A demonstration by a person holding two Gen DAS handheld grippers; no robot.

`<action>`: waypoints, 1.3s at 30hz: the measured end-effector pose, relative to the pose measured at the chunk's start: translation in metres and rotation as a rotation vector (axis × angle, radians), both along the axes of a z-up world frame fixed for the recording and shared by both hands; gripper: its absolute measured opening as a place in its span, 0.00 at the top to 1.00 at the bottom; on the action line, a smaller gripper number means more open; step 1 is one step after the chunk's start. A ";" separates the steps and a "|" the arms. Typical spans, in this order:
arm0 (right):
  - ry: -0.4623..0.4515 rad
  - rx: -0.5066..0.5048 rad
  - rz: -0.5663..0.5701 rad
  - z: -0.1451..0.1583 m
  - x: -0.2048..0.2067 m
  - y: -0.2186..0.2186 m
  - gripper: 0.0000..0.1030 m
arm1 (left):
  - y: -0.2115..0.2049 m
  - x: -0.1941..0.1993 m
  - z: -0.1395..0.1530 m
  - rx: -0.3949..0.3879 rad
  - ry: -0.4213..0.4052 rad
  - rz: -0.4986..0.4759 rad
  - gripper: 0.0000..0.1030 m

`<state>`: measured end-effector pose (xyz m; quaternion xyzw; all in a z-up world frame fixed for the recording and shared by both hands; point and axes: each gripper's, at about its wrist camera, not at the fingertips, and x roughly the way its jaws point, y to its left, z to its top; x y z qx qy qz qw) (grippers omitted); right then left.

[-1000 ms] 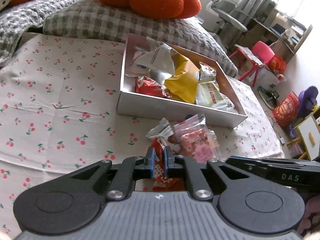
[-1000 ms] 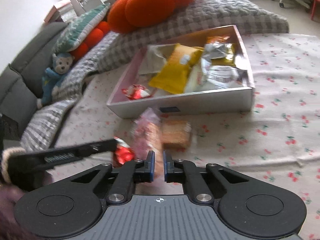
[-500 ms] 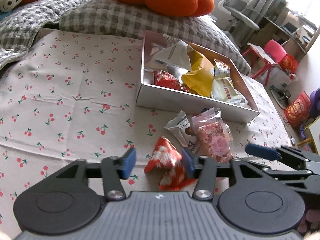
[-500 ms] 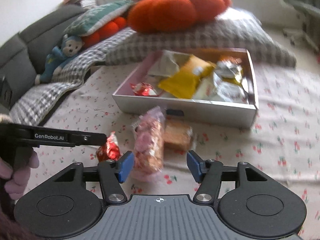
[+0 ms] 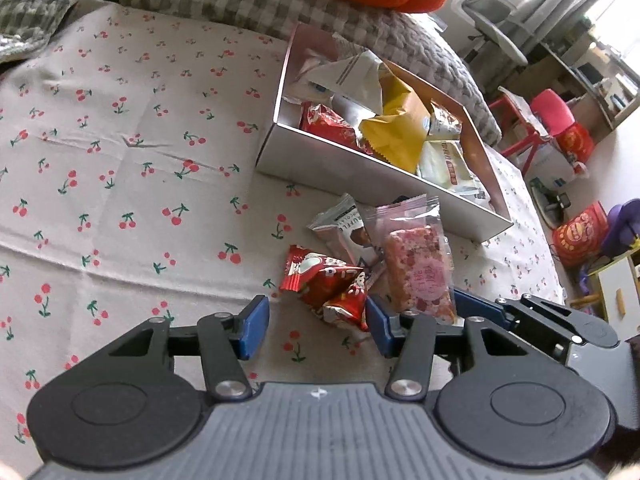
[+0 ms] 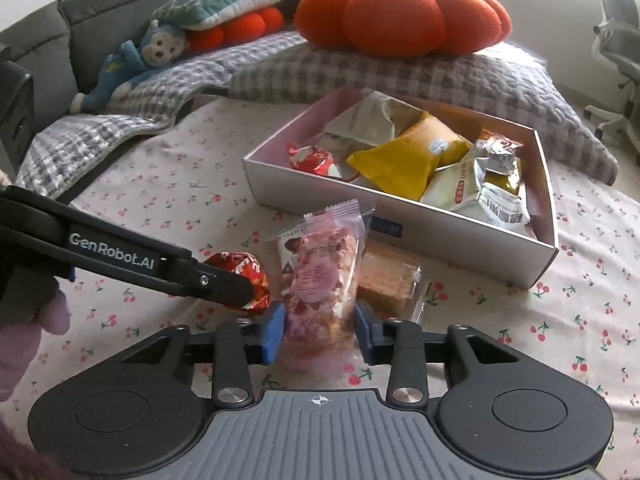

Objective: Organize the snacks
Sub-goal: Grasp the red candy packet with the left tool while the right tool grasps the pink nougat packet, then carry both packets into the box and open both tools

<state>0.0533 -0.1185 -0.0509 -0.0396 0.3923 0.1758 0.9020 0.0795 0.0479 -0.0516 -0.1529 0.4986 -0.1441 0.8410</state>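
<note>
Right gripper (image 6: 320, 332) fingers, closing from wider, flank pink snack (image 6: 324, 284).

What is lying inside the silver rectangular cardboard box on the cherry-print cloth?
Inside the silver box: a yellow crinkled bag, a red foil packet, white and silver wrappers. Anything beneath them and the box floor are covered.

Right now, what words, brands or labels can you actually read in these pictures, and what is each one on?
"GenRobot.AI": white lettering on the arm of the left gripper, seen from the right wrist view.
"RUFFLE": partial word on the silver snack packet, start hidden.
Pink snack pack: round label, characters too blurred to read.
White packets in the box: red print too small to read.
</note>
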 end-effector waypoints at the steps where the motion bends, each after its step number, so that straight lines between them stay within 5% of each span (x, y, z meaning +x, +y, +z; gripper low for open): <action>1: 0.002 -0.001 0.002 0.001 -0.001 -0.001 0.67 | 0.001 0.000 0.000 0.004 -0.003 -0.006 0.56; 6: 0.062 0.078 -0.025 0.004 -0.001 -0.011 0.67 | 0.007 -0.002 0.002 -0.021 -0.006 -0.008 0.63; 16: 0.069 0.111 -0.066 0.014 -0.009 -0.026 0.68 | -0.004 0.005 -0.003 -0.104 0.011 0.033 0.57; 22: 0.144 0.069 -0.099 0.006 -0.006 -0.029 0.68 | -0.013 0.009 -0.006 -0.061 -0.014 0.054 0.57; 27: 0.137 0.084 -0.110 0.002 -0.008 -0.034 0.55 | -0.018 0.008 -0.006 -0.005 -0.038 0.051 0.65; 33: 0.129 0.089 -0.116 -0.004 -0.002 -0.031 0.53 | -0.017 0.007 -0.004 0.020 -0.044 0.052 0.69; 36: 0.119 0.093 -0.118 -0.003 0.001 -0.030 0.56 | -0.015 0.007 -0.003 0.011 -0.035 0.062 0.69; 39: 0.122 0.098 -0.121 -0.002 0.005 -0.029 0.70 | -0.012 0.008 0.001 -0.001 -0.036 0.071 0.70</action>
